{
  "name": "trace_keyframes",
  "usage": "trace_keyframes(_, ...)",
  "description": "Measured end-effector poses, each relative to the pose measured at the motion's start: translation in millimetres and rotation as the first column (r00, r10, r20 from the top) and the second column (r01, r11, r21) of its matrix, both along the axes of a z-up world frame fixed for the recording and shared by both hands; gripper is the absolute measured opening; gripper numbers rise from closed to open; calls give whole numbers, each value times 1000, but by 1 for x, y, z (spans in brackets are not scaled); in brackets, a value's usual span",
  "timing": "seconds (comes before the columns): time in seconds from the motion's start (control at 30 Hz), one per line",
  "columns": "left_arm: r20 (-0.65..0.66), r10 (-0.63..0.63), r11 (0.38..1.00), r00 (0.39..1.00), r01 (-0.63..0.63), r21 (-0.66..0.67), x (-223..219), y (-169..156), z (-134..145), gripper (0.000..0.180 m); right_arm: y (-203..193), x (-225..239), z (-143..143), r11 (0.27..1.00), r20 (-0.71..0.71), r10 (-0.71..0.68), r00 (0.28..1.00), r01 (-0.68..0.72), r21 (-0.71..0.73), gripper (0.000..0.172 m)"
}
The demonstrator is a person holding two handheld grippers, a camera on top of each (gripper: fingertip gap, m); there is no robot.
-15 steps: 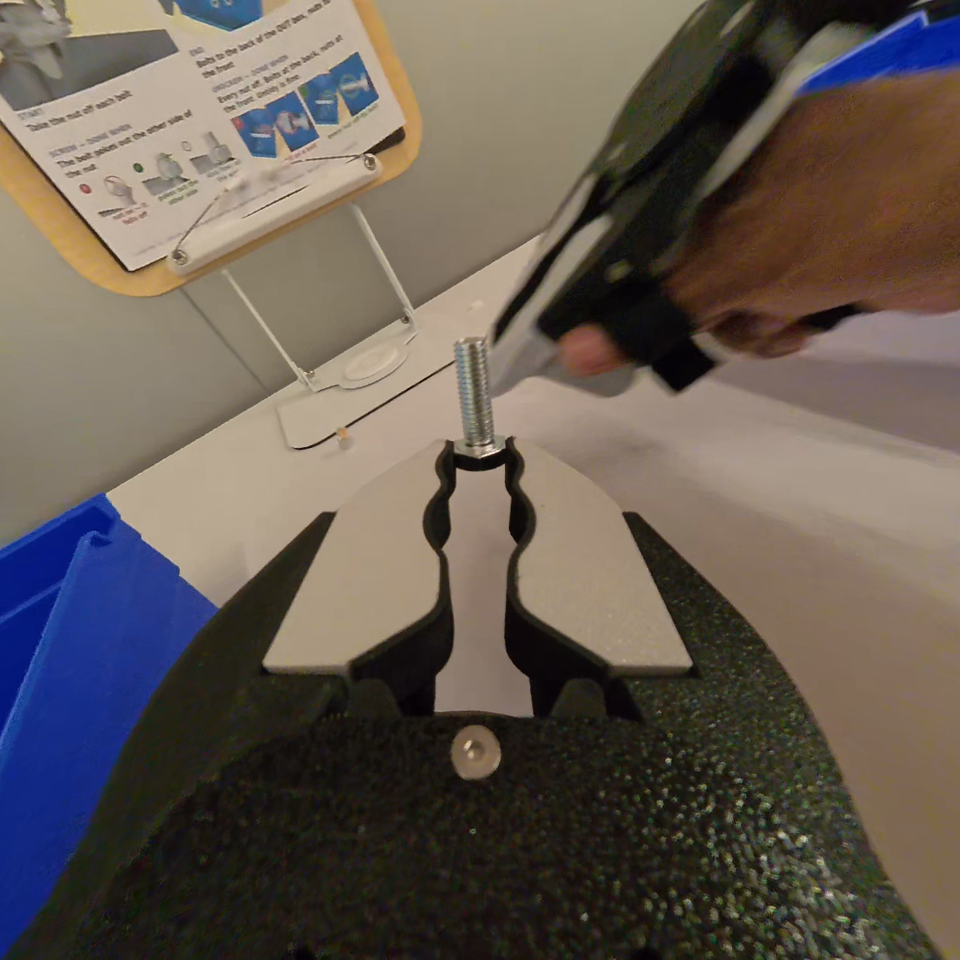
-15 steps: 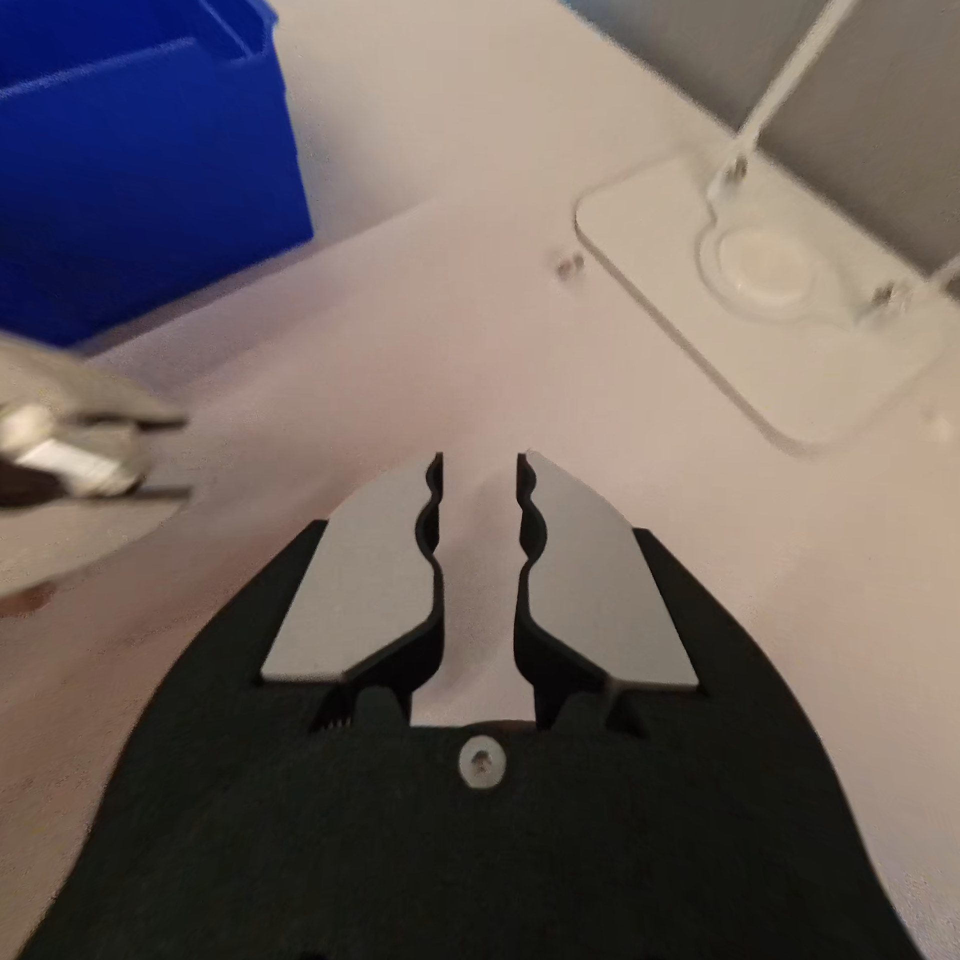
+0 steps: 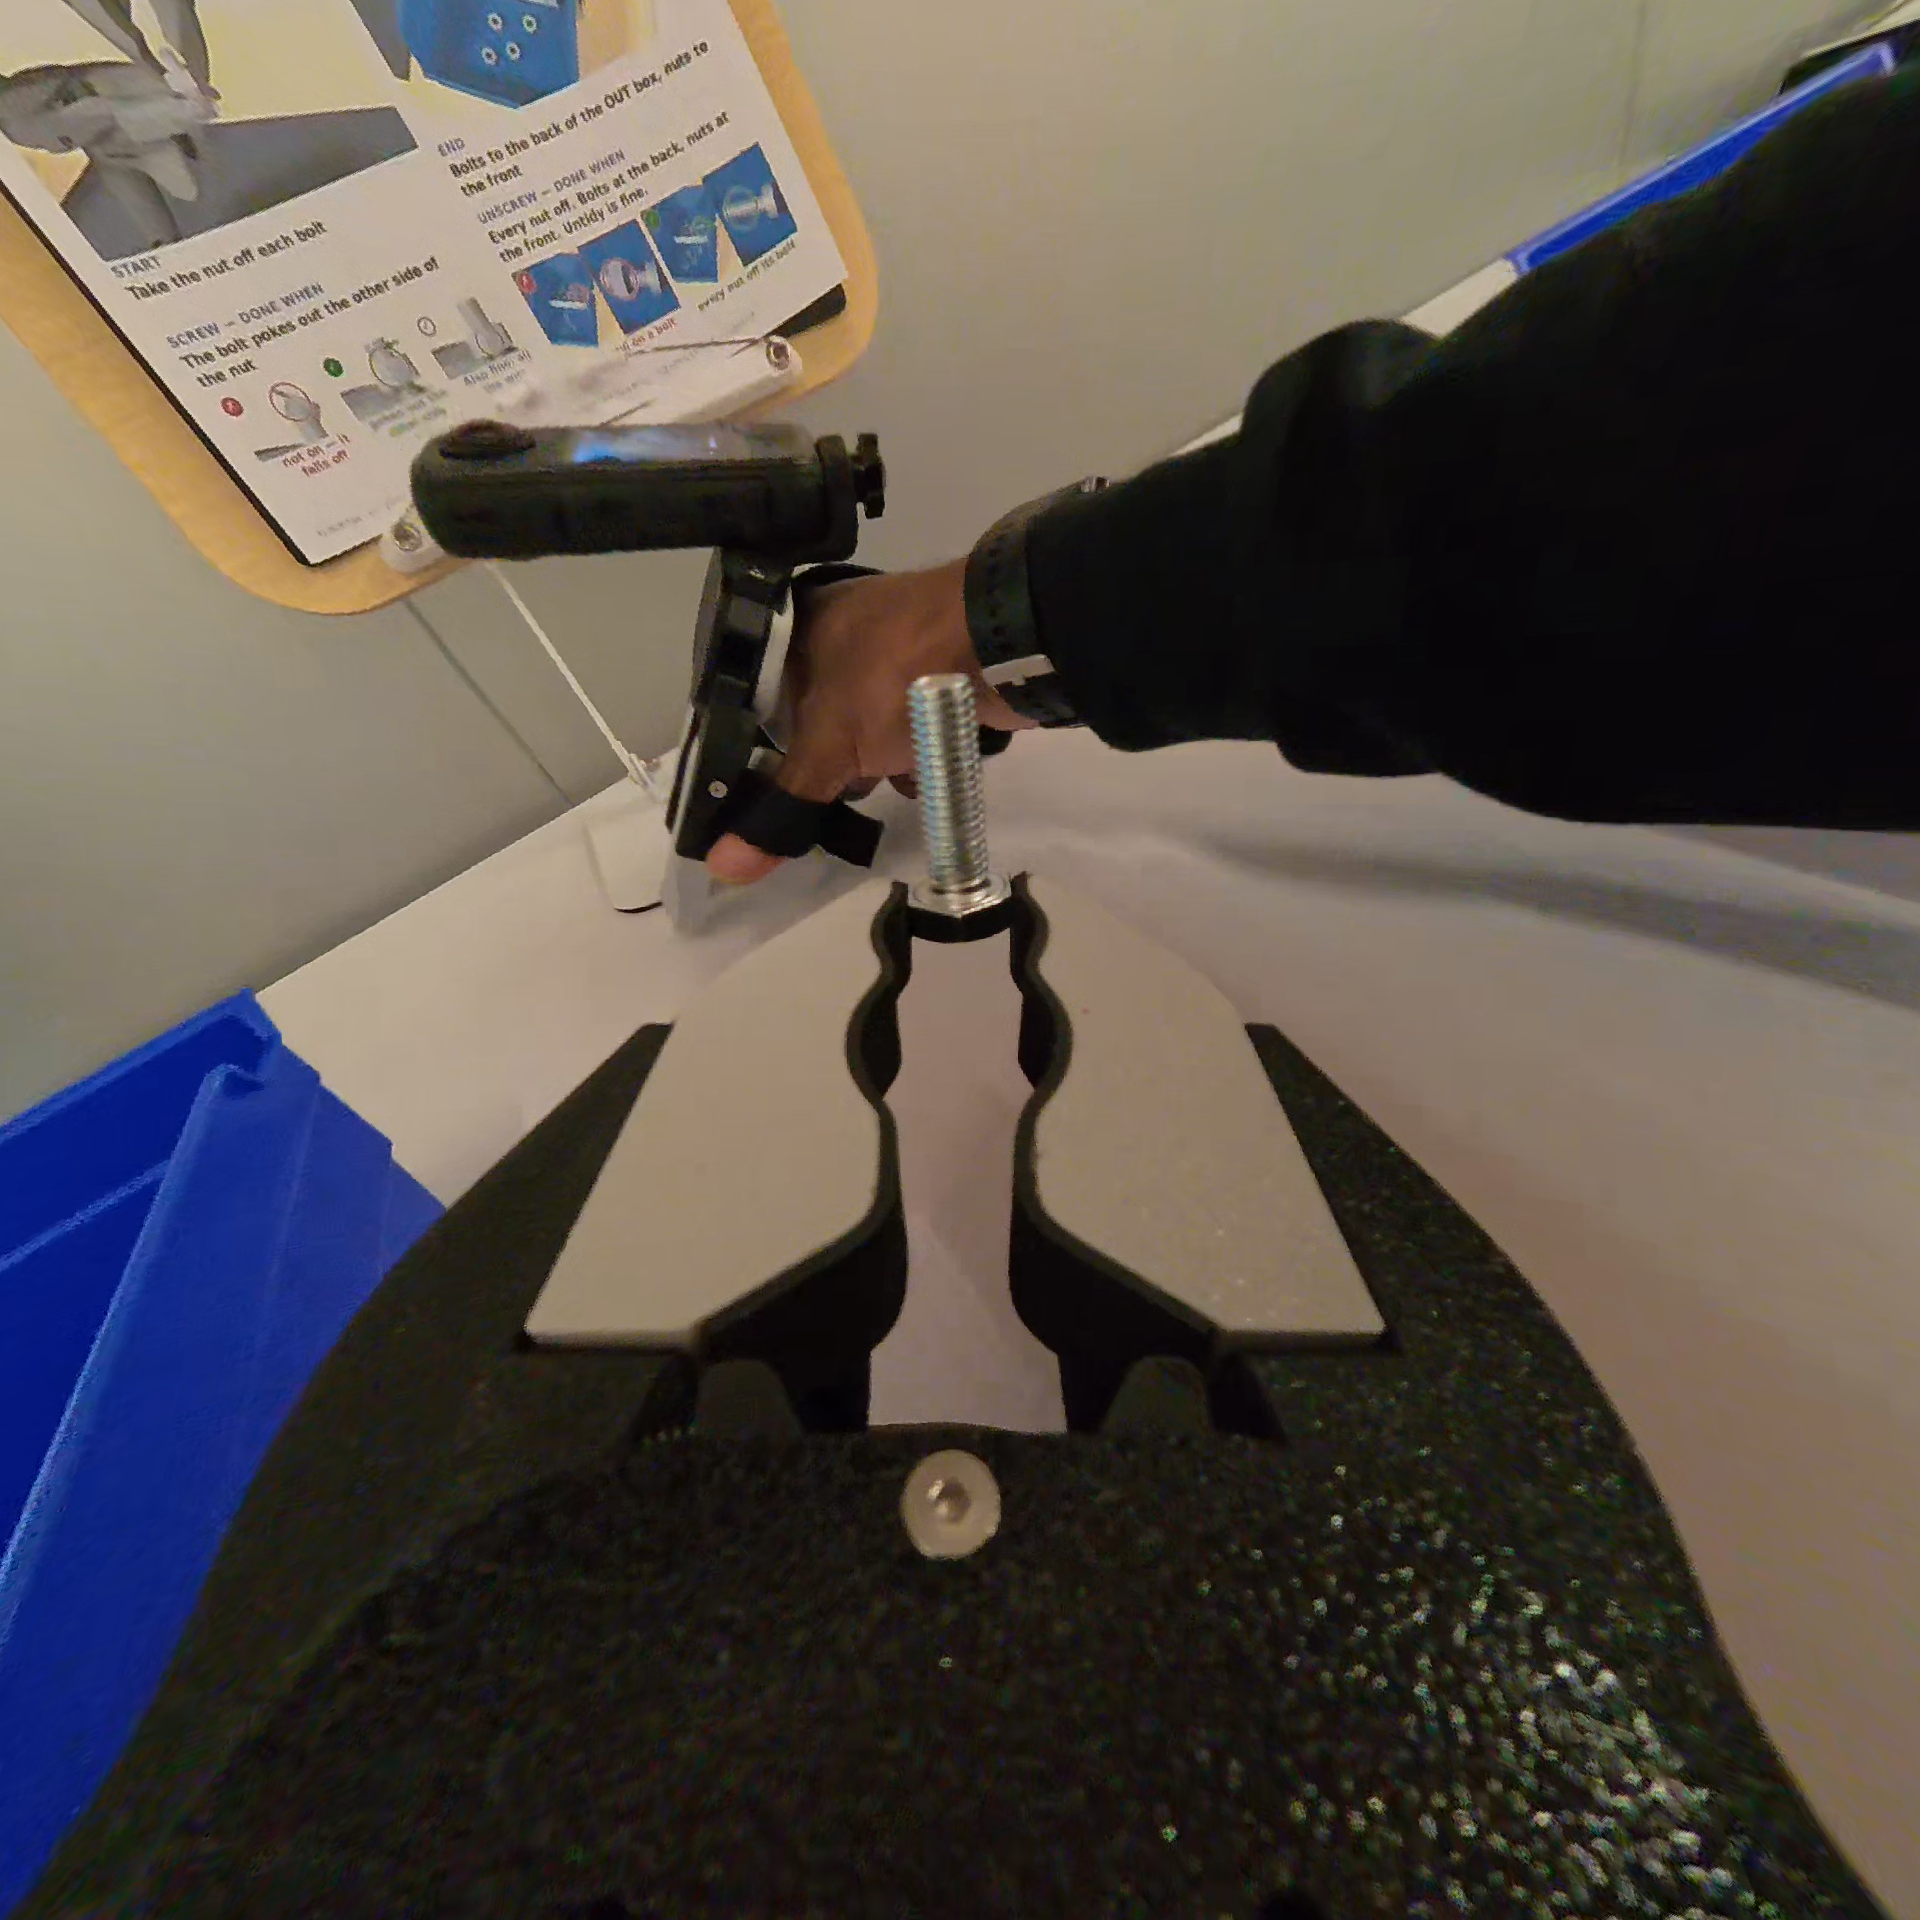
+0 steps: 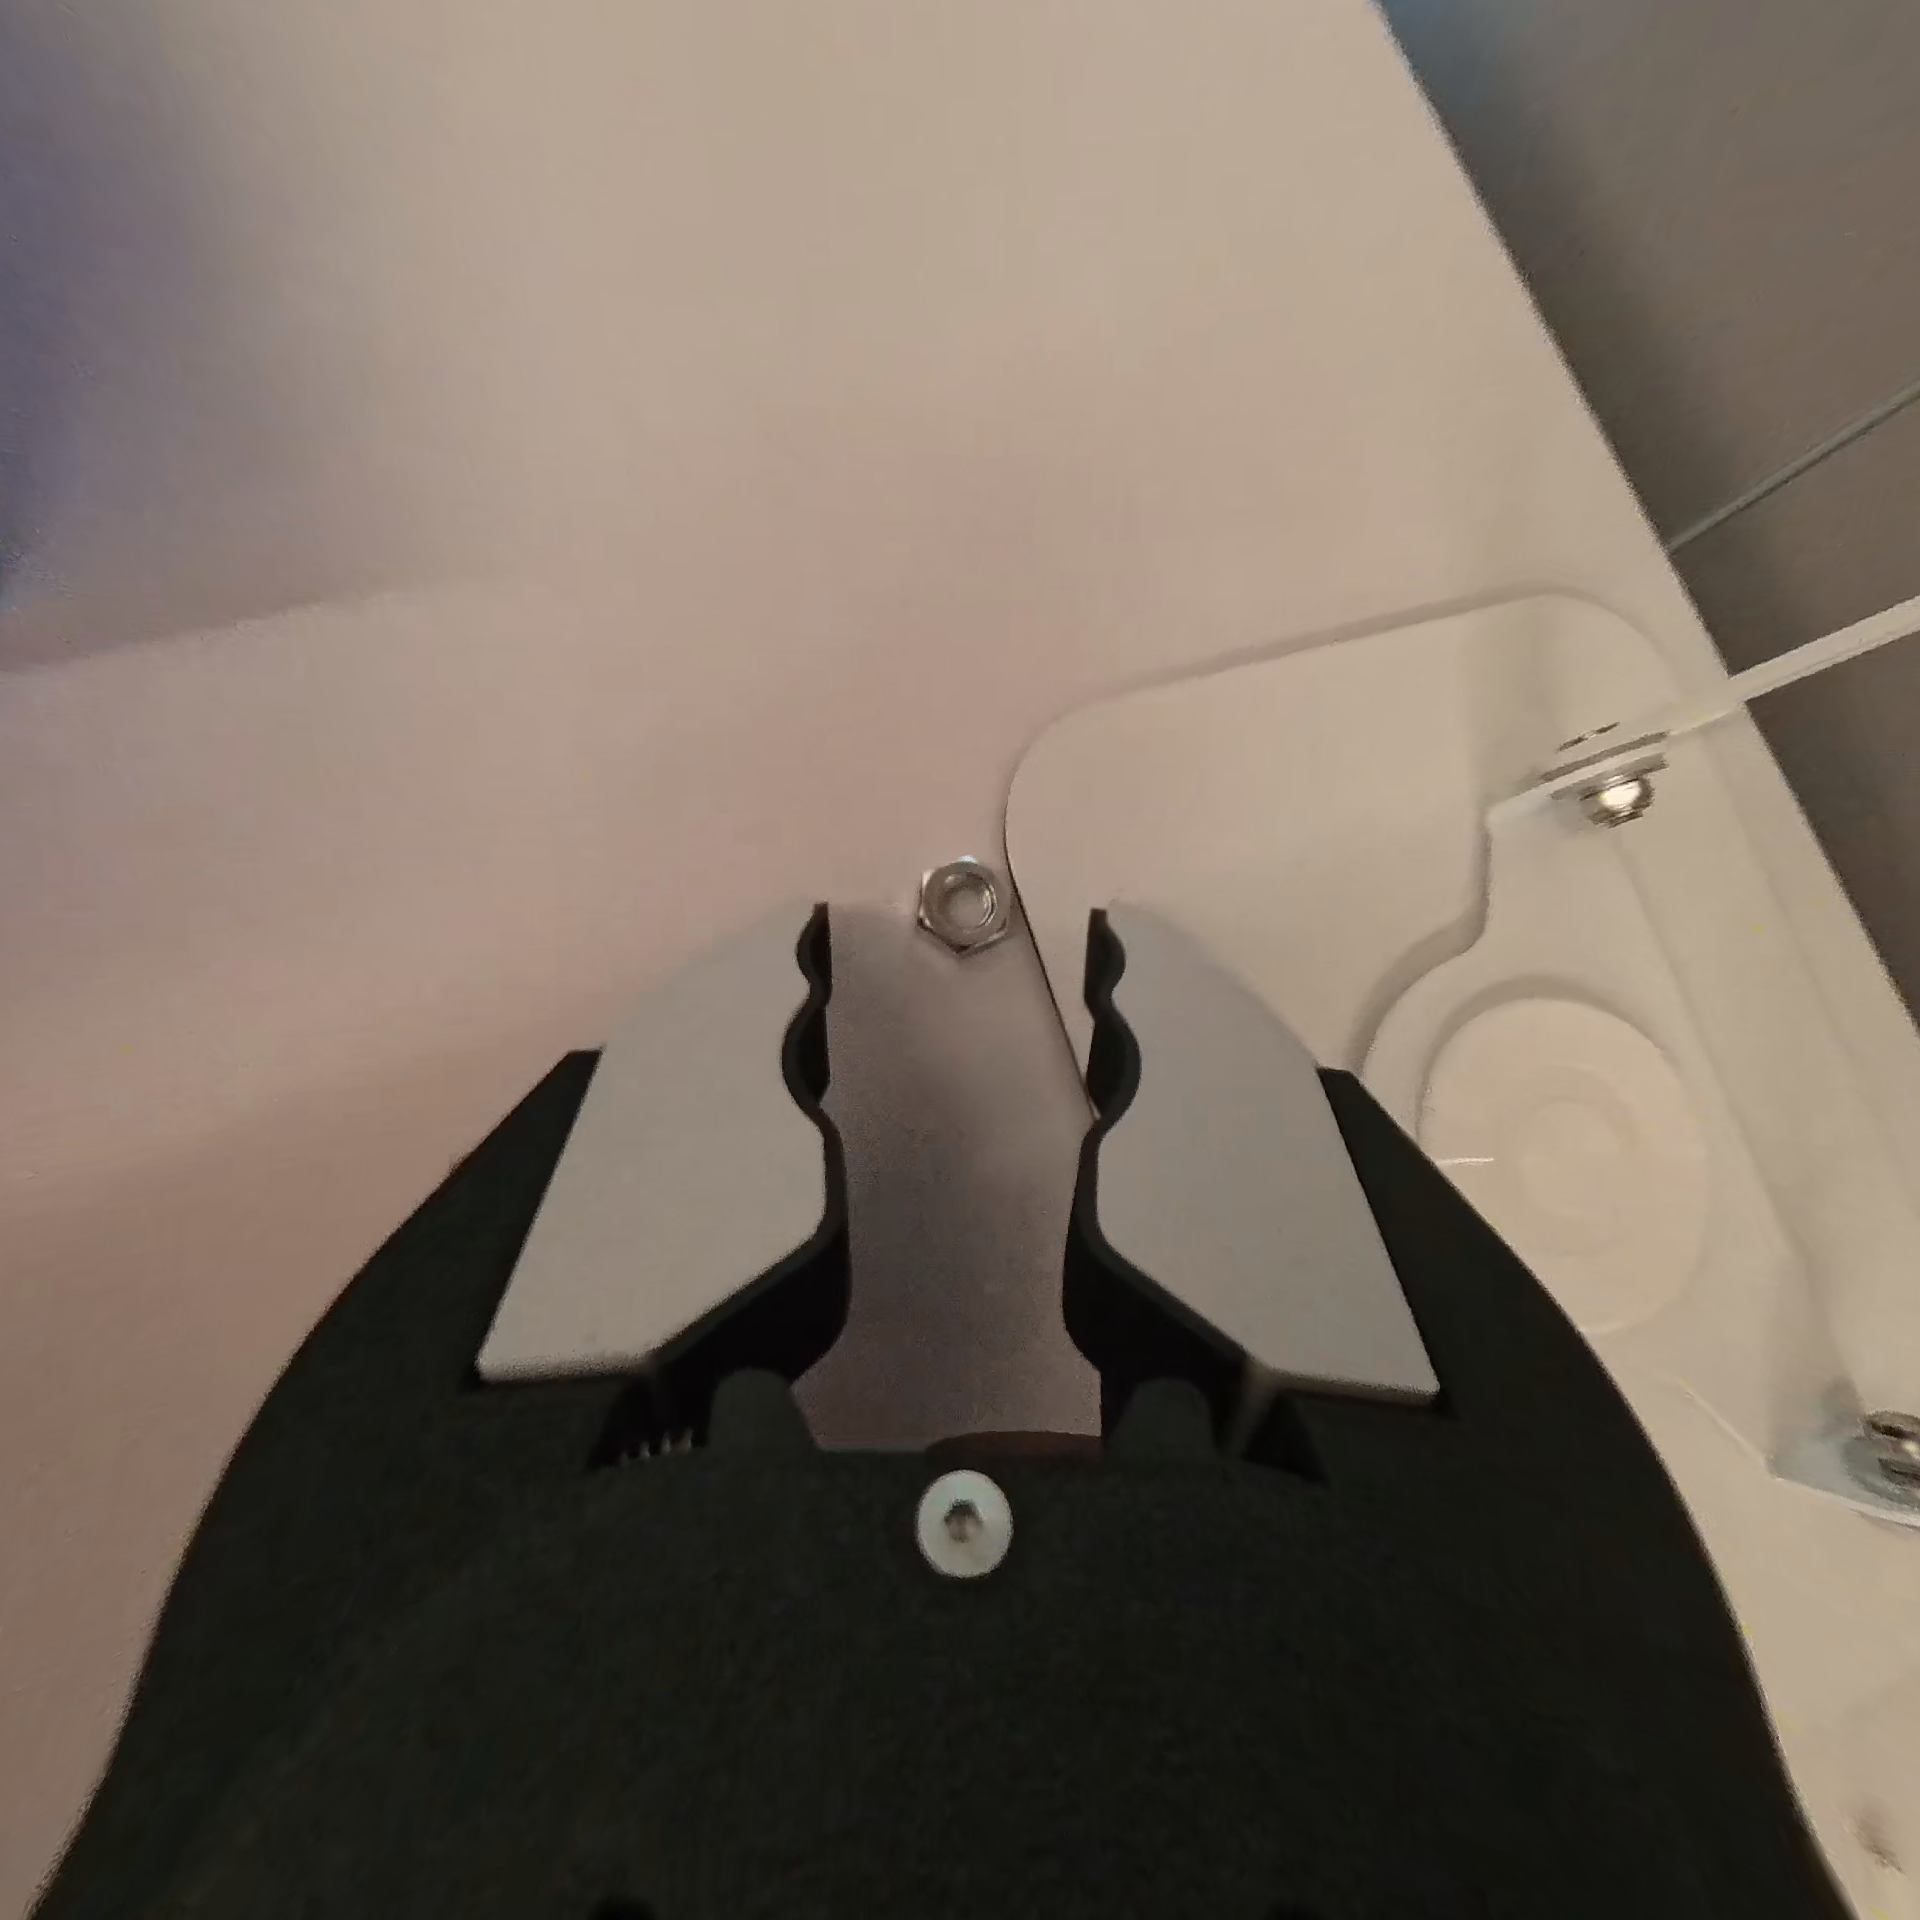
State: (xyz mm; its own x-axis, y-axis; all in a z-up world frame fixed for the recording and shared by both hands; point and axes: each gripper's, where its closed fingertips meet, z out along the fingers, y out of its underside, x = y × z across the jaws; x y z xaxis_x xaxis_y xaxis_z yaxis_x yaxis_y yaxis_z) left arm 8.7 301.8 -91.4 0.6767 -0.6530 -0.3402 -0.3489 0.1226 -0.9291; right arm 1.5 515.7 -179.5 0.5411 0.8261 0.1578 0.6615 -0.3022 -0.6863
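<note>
A silver bolt [image 3: 948, 790] is gripped by its hex head at the tips of the left claw [image 3: 961, 906], with the threaded shank standing upright and bare; no nut is seen on it. The black pads are pressed against the head on both sides.

The right claw [image 4: 958, 914] is held spread and empty above the white desk [image 4: 520, 520]. 1 small hex nut [image 4: 958, 907] is seen lying flat on the desk just ahead of the gap between its fingertips, touched by neither pad and just beside the edge of a white stand base [image 4: 1351, 831].

In the left wrist view, the right claw is seen farther off, pointed down at the desk in a person's hand [image 3: 873, 686]. A blue bin [image 3: 156, 1247] is seen at the left, and an instruction board [image 3: 416, 260] is propped behind.

Bolt and nut are thus seen apart, the nut not yet gripped.
</note>
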Motion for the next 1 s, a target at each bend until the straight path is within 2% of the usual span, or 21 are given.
trace_keyframes(0.2, 27, -12, 1000, 1000, 13, -22, -2, 1, 0, 18, 3, -4, -2, 1000, -39, 7, 999, -8, -25, 41)
trace_keyframes(0.33, 26, -16, 999, 1000, 16, -32, -1, 1, 0, 18, 8, -6, -1, 1000, -22, -24, 999, 24, -2, 17)
trace_keyframes(0.5, 15, -4, 1000, 1000, 5, -23, -2, 3, 0, 18, -3, 3, 5, 999, -33, -37, 999, 38, 21, 16)
trace_keyframes(0.67, 4, 31, 999, 1000, -31, -32, -1, 15, -1, 18, -56, 29, 62, 988, -318, -31, 948, 77, 133, 16)
trace_keyframes(0.73, -11, 36, 999, 999, -36, -20, 7, 27, 2, 18, -83, 48, 94, 981, -447, -5, 895, 90, 170, 16)
trace_keyframes(0.83, -93, 49, 996, 994, -42, 76, 23, 50, 6, 18, -130, 72, 137, 971, -609, 83, 789, 74, 228, 16)
trace_keyframes(0.9, -125, 35, 993, 991, -20, 114, 32, 56, 4, 18, -156, 81, 152, 963, -640, 140, 755, 48, 267, 17)
trace_keyframes(1.0, -135, -25, 990, 991, 44, 137, 39, 47, 2, 18, -186, 79, 153, 960, -620, 199, 759, -23, 279, 17)
